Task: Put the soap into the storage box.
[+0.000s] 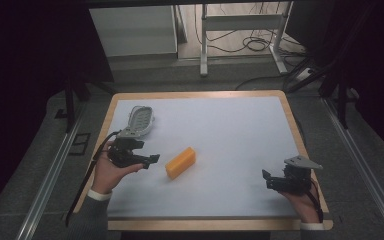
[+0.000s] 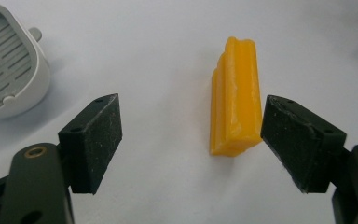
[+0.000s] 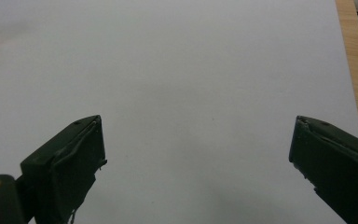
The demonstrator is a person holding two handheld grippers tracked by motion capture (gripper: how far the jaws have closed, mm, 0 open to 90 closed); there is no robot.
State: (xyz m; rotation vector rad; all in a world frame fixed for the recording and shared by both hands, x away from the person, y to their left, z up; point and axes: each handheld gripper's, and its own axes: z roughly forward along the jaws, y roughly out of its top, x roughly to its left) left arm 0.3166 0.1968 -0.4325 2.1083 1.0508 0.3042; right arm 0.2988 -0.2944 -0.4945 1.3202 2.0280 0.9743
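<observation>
the yellow block [image 1: 180, 162] lies on the white table [image 1: 220, 130], left of centre, just ahead of the left gripper [image 2: 191, 140], whose jaws gape wide with nothing between them. a grey tray [image 1: 141, 119] sits behind it. the right gripper [image 3: 198, 154] hangs well apart, jaws spread, empty.

The grey slotted tray [image 2: 7, 60] is cut off by the left edge.

The block [image 1: 180, 162] is solid orange-yellow, and the slotted dish [image 1: 141, 119] is pale grey. Both tools, left [image 1: 152, 160] and right [image 1: 266, 179], are black; the counter [image 1: 230, 125] is white with a light wood rim.
</observation>
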